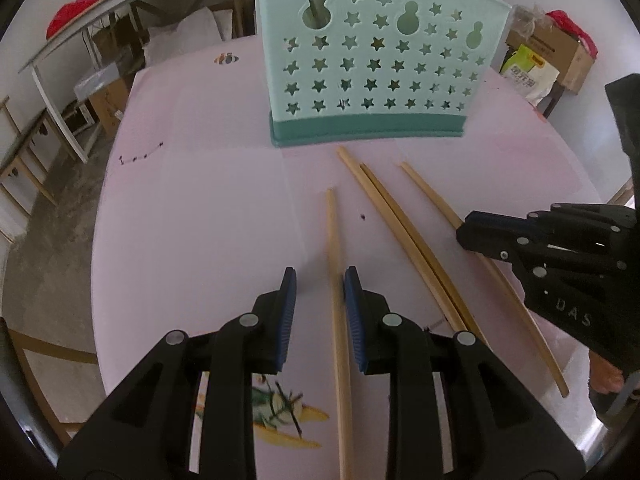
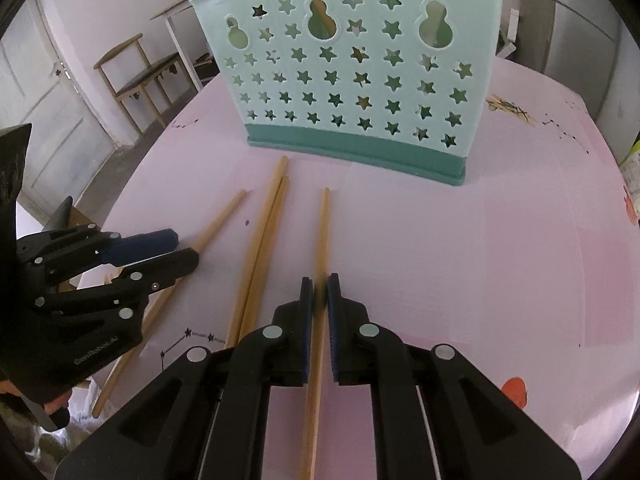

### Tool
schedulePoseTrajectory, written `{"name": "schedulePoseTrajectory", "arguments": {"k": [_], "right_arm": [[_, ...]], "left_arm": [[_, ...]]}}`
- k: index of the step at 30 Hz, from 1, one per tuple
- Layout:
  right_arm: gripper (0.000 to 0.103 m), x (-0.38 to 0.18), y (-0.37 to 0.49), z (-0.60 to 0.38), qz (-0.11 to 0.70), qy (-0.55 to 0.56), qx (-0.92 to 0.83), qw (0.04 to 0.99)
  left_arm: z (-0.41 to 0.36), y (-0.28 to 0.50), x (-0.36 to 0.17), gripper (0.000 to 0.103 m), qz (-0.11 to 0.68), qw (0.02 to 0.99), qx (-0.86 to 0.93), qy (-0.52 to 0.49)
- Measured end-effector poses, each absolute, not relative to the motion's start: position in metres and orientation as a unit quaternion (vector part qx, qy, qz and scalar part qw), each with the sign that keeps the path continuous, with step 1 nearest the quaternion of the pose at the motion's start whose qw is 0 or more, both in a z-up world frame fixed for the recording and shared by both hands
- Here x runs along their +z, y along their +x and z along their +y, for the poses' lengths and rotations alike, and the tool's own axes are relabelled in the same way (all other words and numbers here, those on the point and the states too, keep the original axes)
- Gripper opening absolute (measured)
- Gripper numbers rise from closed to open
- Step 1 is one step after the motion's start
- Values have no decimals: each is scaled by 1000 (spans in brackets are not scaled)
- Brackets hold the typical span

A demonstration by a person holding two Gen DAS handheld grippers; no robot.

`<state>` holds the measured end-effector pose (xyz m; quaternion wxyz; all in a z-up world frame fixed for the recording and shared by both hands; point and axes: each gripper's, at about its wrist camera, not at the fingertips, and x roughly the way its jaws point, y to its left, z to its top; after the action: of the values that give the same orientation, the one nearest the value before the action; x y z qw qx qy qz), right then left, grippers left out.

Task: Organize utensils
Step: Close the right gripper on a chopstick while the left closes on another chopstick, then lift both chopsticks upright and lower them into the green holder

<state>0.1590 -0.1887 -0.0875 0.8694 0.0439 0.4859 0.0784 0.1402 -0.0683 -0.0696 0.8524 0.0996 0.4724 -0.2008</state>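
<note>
Four wooden chopsticks lay on the pink tablecloth [image 1: 192, 208] ahead of my two tongs, their far tips pointing toward a mint-green utensil holder [image 1: 372, 64] with star-shaped cutouts that stood upright beyond them.

The leftmost chopstick [image 1: 334, 248] ran between the fingers of my left tongs [image 1: 320, 276]. Those jaws stood partly apart, with a clear gap on the left side; the stick sat close against the right blue pad, and I could not tell whether it touched.

To the right of it, a pair of chopsticks [image 1: 394, 216] lay side by side, touching along most of their length, between my two tongs.

The rightmost chopstick [image 2: 321, 232] passed straight through my right tongs [image 2: 321, 280], whose blue pads were closed snugly on it, the stick reaching forward past the fingertips toward the holder's dark green base.

From each tongs' view, the other black tongs showed off to the side, low over the table. Beyond the table were a wooden chair [image 2: 132, 76], a white door [image 2: 48, 92] and cardboard boxes [image 1: 560, 52].
</note>
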Motion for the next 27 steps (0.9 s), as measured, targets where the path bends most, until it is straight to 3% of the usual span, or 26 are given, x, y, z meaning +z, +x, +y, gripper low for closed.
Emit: {"name": "schedulePoseTrajectory", "arguments": {"k": [9,16,27], "right_arm": [[8,-88,170,-181,478,21,78,875],[7,-89,176,-180,465,30,78,881],[7,-64,156,-225,419,130,79,895]], "left_arm": [[-79,154,-70,22,461,861,-187,108],[-78,167,-72,5,456,867,-178,98],[-44,169,-43,5,428,882,-199,6]]}}
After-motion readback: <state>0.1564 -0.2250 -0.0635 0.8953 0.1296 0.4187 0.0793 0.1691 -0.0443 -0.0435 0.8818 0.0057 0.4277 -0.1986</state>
